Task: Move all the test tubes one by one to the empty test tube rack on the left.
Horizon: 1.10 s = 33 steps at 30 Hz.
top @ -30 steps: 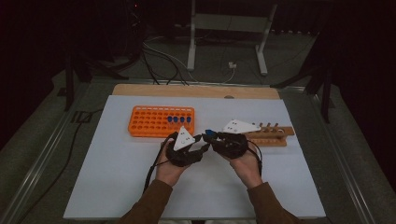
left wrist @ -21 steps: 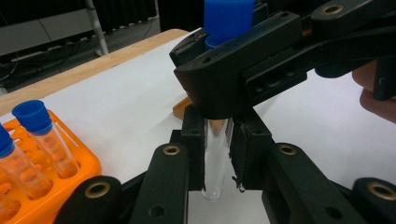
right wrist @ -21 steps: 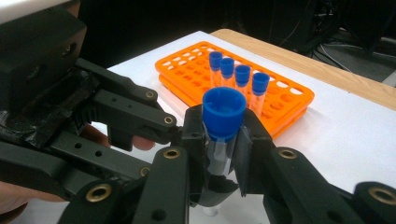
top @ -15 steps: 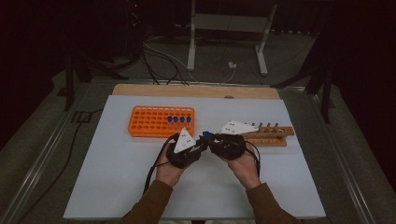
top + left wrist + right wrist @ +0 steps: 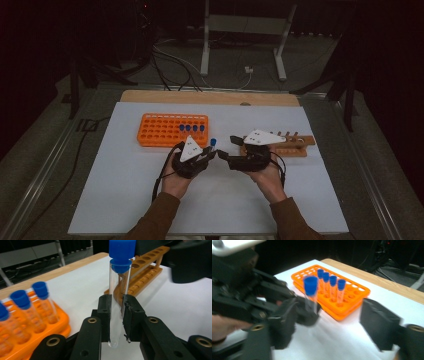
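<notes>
Blue-capped tube (image 5: 119, 290) clamped upright in left gripper (image 5: 207, 156); right gripper (image 5: 223, 155) jaws just opened wide, empty. Bare white desk (image 5: 120, 200) nearer the person. Tube contents indiscernible.

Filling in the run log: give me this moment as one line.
left hand-held gripper: shut on blue-capped tube, upright | right hand-held gripper: jaws just opened, nothing between | orange rack: four tubes

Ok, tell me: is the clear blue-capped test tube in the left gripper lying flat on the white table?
No: the clear blue-capped test tube stands upright, clamped between the black jaws of the left gripper, cap uppermost.
</notes>
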Each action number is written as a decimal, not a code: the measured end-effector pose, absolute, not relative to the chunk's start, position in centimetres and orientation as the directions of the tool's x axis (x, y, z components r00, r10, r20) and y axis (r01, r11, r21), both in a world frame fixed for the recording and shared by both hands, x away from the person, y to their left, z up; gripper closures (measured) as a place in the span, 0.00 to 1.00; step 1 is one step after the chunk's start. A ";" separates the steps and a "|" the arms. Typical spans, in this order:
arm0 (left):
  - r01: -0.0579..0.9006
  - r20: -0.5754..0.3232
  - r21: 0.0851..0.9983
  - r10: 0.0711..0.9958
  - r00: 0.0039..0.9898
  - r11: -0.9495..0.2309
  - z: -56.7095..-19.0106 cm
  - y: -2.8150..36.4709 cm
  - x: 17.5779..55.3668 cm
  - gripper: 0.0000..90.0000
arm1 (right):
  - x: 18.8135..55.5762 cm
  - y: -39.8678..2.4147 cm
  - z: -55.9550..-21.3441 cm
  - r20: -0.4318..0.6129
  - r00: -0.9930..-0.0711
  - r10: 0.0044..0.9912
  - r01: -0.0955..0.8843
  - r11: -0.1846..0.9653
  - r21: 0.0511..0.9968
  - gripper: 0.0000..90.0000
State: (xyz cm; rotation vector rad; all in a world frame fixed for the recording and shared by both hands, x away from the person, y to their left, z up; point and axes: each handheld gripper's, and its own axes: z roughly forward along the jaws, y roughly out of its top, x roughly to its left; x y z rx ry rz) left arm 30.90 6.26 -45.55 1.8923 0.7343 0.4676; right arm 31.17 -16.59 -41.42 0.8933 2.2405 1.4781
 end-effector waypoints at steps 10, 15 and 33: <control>0.285 -0.010 0.919 0.706 0.709 -0.273 -44.9 8.3 31.0 0.87 | 31.0 -18.9 -42.6 0.092 -0.704 0.704 0.358 0.241 0.902 0.03; 0.290 -0.021 0.924 0.721 0.693 -0.251 -44.6 9.3 31.2 0.87 | 30.8 -20.4 -42.8 0.094 -0.696 0.712 0.365 0.238 0.900 0.00; 0.292 -0.038 0.939 0.793 0.608 -0.180 -43.2 13.4 32.1 0.87 | 29.7 -25.2 -44.4 0.083 -0.634 0.769 0.393 0.228 0.891 0.00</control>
